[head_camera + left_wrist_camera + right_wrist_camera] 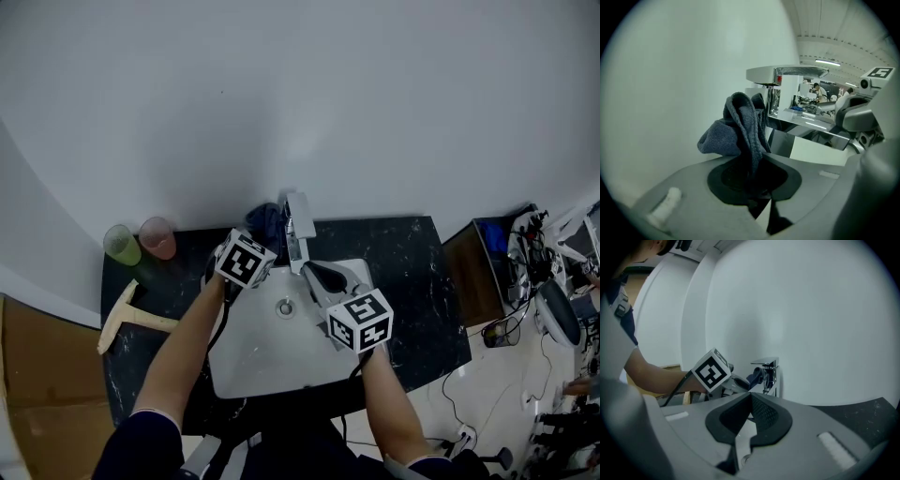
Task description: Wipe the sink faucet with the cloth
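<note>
Cloth (740, 133), a blue-grey bunch, stands up out of the left gripper (754, 174), whose jaws are pinched on its lower folds, so the wiping tool is already in hand. What the coming move turns on is where the faucet (786, 77) lies from that bunch. In the left gripper view its chrome body rises just ahead and to the right of the cloth, with the flat lever a little above the top fold. The cloth's right edge overlaps the chrome so closely that I cannot tell whether the two touch. In the head view the faucet stands at the back rim of the white sink (267, 361), which is set in the dark tabletop (417, 281). Its spout runs from the wall side out over the basin toward the person, and the cloth sits at the left of its base. The left hand is thus the nearer one. I judge that a short push to the right and slightly up, then strokes along the spout's length, would bring the cloth onto the metal. The right gripper (749, 414) hangs over the basin's right part, aimed at the faucet from the front, jaws closed together with nothing between them. It seems to have no part in the wipe, unless as a steadying hand.
</note>
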